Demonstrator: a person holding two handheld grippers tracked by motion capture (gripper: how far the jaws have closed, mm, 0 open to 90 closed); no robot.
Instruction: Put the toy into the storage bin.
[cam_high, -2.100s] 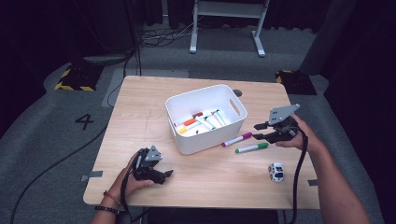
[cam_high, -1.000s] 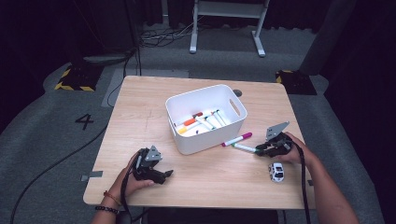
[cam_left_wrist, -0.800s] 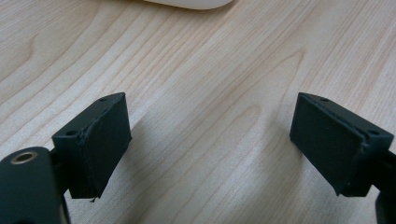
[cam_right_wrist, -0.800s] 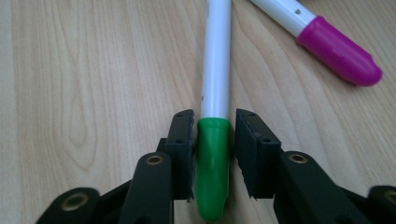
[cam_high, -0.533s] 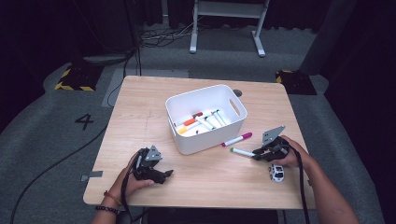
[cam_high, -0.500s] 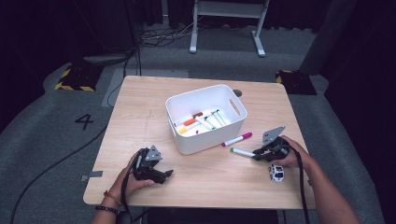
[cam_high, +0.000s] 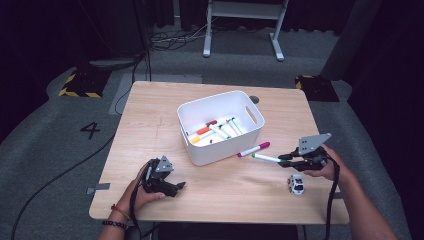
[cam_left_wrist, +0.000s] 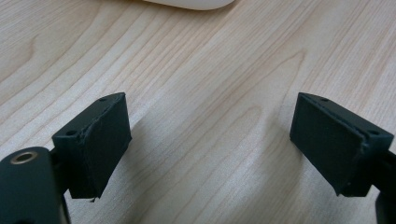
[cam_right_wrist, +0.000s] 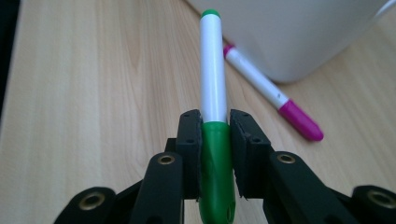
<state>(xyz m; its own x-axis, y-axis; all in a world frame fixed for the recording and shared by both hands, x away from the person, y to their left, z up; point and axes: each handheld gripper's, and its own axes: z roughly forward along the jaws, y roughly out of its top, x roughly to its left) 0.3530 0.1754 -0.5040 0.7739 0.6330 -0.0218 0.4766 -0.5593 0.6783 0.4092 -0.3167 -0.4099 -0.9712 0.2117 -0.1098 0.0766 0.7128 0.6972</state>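
My right gripper (cam_high: 286, 157) (cam_right_wrist: 215, 154) is shut on a green-capped white marker (cam_right_wrist: 213, 88) (cam_high: 266, 158), clamped at its green cap, with the barrel pointing toward the white bin (cam_high: 235, 102) (cam_right_wrist: 299, 28). A magenta-capped marker (cam_high: 253, 149) (cam_right_wrist: 275, 95) lies on the table beside the bin's near right corner. Several markers (cam_high: 215, 131) lie inside the bin. My left gripper (cam_high: 179, 186) (cam_left_wrist: 210, 140) rests low over bare wood near the table's front left, open, with nothing between its jaws.
A small white toy car (cam_high: 296, 184) sits on the table just in front of my right hand. The wooden table (cam_high: 150, 115) has bare wood on its left half and behind the bin. Its front edge runs close to both hands.
My right gripper has come down from beside the bin to the green marker on the table and has shut on its cap. The left gripper has stayed where it was.
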